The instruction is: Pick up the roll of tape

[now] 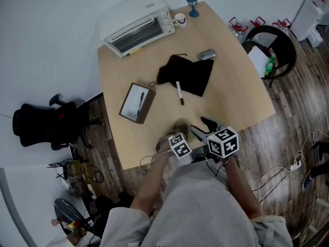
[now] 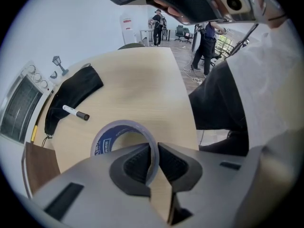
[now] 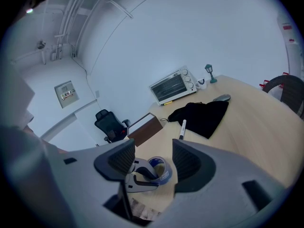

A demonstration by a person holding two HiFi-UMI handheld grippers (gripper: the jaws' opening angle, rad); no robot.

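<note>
The roll of tape [image 2: 124,124], a pale ring with a blue inner core, lies flat on the wooden table [image 1: 231,86] near its front edge. My left gripper [image 2: 154,160] points steeply down at it and is shut on the ring's near wall, one pad inside the ring and one outside. In the head view the roll [image 1: 179,127] peeks out just beyond the left gripper [image 1: 177,133]. My right gripper [image 1: 203,127] stands close to its right, open with nothing between its fingers. The right gripper view looks past the right gripper [image 3: 152,158] at the roll [image 3: 160,169].
Further back on the table lie a black cloth [image 1: 187,73], a marker [image 1: 180,92], a brown box with a pen [image 1: 137,103], a mouse [image 1: 207,54], a toaster oven [image 1: 139,27] and a mug [image 1: 179,19]. A round black chair [image 1: 272,45] stands at the right, an office chair [image 1: 46,122] at the left.
</note>
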